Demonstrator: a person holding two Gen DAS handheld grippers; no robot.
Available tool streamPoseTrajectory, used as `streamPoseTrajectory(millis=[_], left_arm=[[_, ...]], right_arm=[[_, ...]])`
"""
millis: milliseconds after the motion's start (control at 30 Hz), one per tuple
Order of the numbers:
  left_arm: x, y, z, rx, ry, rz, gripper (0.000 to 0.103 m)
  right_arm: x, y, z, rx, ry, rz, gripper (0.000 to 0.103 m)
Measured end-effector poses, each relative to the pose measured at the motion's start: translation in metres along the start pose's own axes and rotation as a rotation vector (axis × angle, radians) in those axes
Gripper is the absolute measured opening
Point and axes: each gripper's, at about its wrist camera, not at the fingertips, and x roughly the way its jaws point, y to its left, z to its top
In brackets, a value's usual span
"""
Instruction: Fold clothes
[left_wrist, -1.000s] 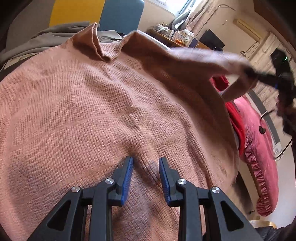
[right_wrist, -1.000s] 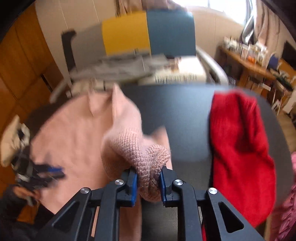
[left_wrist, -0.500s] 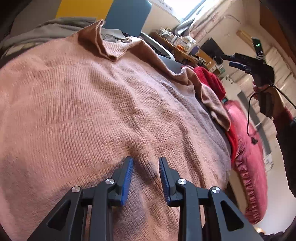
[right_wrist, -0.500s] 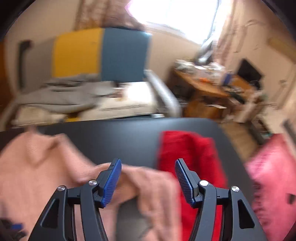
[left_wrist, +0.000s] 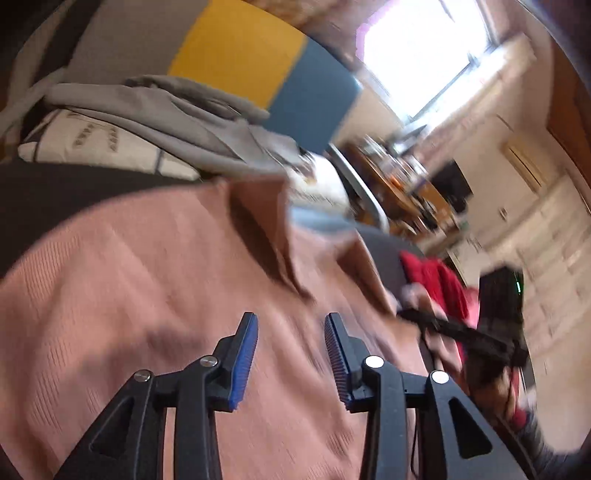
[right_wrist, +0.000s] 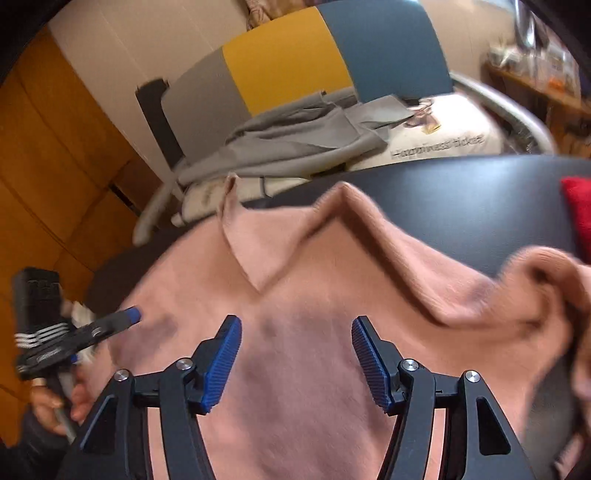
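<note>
Both my left gripper (left_wrist: 291, 355) and right gripper (right_wrist: 296, 360) hang open over the pink sweater (right_wrist: 314, 295); the sleeve (right_wrist: 546, 280) bunched at right could fold crooked

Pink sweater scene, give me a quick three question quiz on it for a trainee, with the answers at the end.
1. True or false: the right hand-held gripper is shut on the pink sweater.
2. Which garment lies on the black table to the right of the sweater? A) red garment B) green towel C) white shirt
3. Fill in: the left hand-held gripper hangs over the sweater with its jaws ____.

Key: 1 false, both grippers are open and hold nothing. 2 A. 3 open.
</note>
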Motion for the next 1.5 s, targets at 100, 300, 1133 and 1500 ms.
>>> streamPoseTrajectory(millis=[100, 300, 1133, 1500], left_arm=[[0.027, 0.016, 0.03, -0.058, -0.003, -0.017, 0.039], [0.073, 0.041, 0.065, -0.109, 0.062, -0.044, 0.039], [0.117, 0.083, 0.137, -0.168, -0.051, -0.048, 0.04], [0.145, 0.024, 0.137, 0.472, 0.192, 0.094, 0.04]], right_arm=[[0.027, -0.009, 0.016, 0.124, 0.012, 0.133, 0.056], [0.08, -0.041, 0.037, 0.362, 0.019, 0.226, 0.071], [0.075, -0.093, 0.12, 0.57, -0.15, 0.462, 0.091], [0.11, -0.062, 0.087, 0.387, 0.084, 0.294, 0.077]])
